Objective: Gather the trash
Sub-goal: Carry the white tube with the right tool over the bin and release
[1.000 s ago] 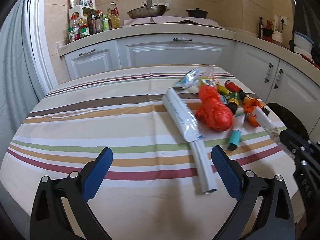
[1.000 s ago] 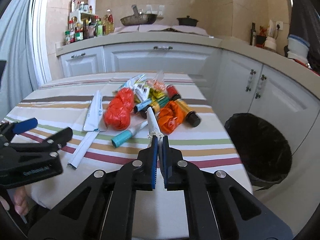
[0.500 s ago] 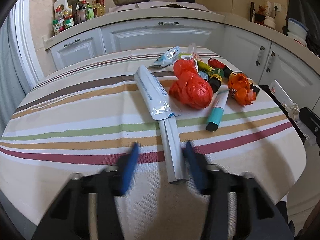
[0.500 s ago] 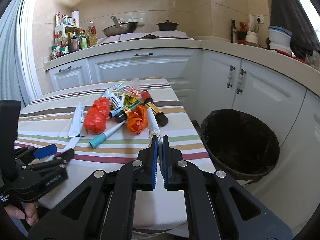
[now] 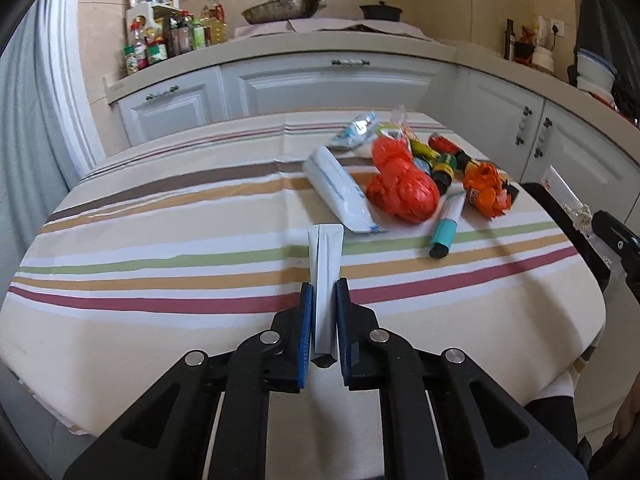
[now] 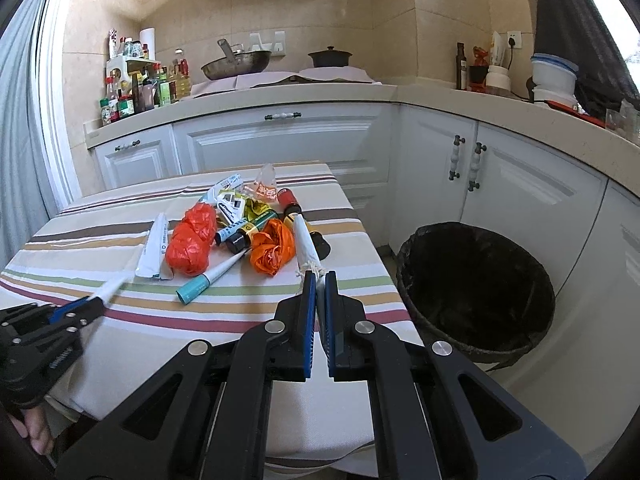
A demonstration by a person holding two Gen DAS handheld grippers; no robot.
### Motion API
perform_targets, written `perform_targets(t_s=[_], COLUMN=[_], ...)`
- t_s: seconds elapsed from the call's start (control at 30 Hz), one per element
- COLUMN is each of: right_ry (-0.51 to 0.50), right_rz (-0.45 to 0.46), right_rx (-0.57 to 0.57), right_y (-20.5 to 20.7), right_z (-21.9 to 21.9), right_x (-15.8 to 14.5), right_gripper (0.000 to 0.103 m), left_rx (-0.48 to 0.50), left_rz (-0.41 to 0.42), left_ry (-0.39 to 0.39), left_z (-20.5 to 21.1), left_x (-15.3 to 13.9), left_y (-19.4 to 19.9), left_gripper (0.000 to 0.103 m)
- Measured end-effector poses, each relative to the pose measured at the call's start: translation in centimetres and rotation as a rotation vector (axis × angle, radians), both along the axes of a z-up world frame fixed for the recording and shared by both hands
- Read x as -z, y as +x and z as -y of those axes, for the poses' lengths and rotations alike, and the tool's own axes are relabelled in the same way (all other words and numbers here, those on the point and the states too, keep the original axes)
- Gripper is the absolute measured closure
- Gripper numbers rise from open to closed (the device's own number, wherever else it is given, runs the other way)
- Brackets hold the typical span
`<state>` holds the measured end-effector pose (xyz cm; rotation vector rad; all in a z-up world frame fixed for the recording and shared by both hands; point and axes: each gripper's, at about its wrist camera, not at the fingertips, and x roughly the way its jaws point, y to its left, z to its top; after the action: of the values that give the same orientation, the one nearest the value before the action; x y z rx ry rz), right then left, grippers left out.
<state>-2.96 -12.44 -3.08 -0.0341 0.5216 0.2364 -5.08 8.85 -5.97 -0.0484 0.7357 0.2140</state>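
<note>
My left gripper has just been closing and now pinches the white tube over the table's near edge. My right gripper clamps a wrapper left of the bin. I'd lift the tube level, then swing binward.

A home kitchen: white panelled cabinets run in an L under a pale worktop, against beige wall tiles. A wok and a dark lidded pot sit at the back, with a rack of sauce bottles (plus a paper-towel roll) in the corner.
</note>
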Motion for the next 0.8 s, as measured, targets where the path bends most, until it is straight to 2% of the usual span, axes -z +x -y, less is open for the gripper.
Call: perform_targets(t_s=[0.2, 0.33, 0.67, 0.8], right_ry=[0.003, 0.003, 0.018, 0.027], right_rz=[0.021, 0.045, 0.084, 0.088], right_rx=[0.029, 0.067, 0.211, 0.271], right_y=[0.2, 0.5, 2.8, 3.9], right_z=[0.8, 2.0, 7.4, 9.9], right_x=[-0.8, -1.6, -3.2, -3.4], right_gripper=[0.098, 0.098, 0.098, 0.098], left_rx=[-0.029, 0.0, 0.187, 0.275], left_rz=[0.075, 0.111, 0.187, 0.167], left_ry=[0.0, 0.0, -0.035, -0.083], left_z=[-0.5, 0.3, 6.5, 9.8], left_x=[-2.1, -3.3, -5.4, -5.5], left_y=[-0.4, 0.2, 4.2, 7.1], left_gripper=[0.091, 0.091, 0.091, 0.091])
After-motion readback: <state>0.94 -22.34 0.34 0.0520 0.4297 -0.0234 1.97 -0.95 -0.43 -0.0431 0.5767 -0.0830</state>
